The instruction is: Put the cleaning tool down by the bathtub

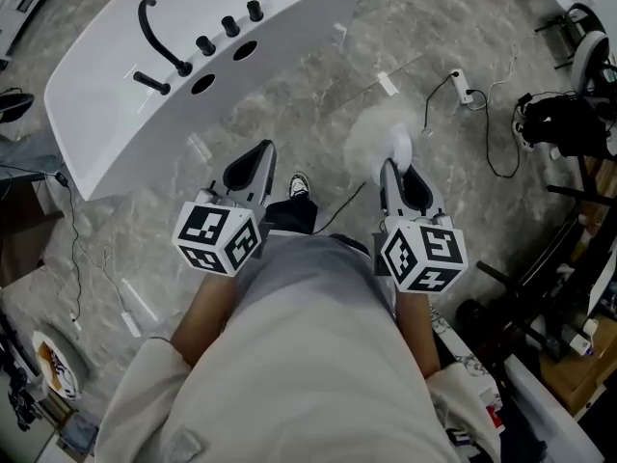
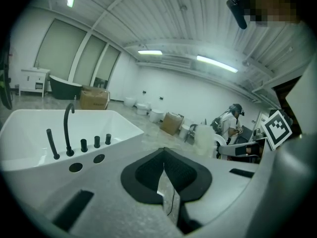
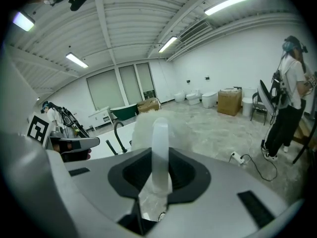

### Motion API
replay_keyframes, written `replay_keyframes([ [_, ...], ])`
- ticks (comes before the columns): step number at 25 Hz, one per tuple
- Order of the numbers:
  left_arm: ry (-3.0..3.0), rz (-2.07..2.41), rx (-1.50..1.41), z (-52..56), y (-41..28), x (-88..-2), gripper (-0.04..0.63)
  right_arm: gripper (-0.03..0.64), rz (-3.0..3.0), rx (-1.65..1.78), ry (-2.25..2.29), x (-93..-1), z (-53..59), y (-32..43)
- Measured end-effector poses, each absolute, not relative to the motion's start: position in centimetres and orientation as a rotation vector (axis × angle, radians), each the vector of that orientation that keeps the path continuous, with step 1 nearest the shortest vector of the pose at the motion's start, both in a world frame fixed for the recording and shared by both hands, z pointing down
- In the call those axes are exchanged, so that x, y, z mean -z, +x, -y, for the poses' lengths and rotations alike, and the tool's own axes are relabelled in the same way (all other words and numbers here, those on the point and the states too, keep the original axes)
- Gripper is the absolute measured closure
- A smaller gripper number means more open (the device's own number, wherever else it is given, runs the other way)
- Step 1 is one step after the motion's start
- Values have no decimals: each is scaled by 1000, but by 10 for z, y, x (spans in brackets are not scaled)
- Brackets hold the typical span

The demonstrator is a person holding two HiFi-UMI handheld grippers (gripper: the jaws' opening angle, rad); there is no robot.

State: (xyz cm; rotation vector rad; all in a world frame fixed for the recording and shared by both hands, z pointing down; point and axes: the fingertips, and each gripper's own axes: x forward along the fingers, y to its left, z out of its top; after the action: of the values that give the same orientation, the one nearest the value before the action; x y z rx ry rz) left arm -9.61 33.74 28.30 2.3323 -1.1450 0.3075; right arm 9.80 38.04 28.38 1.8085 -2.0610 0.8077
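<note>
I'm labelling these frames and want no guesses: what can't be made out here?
- Bathtub: the head view's top edge cuts off its far part; only the tap side shows.
- Duster: its fluffy head is hard to tell from the pale floor in the head view. The handle's lower end is hidden between the jaws of the right hand-held gripper.
- Floor under the person: hidden by their body in the head view.

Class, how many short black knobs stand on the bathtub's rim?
3 knobs, in a row on the bathtub rim right of the spout: one, next, last. None seems hidden.
</note>
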Motion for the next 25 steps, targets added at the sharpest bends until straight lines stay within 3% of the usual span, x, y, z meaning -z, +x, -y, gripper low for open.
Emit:
replay_keyframes([
  [25,2337,1143,-231,-275,-114,-280,586,537,2074,-745,1823,-267,-306,87],
])
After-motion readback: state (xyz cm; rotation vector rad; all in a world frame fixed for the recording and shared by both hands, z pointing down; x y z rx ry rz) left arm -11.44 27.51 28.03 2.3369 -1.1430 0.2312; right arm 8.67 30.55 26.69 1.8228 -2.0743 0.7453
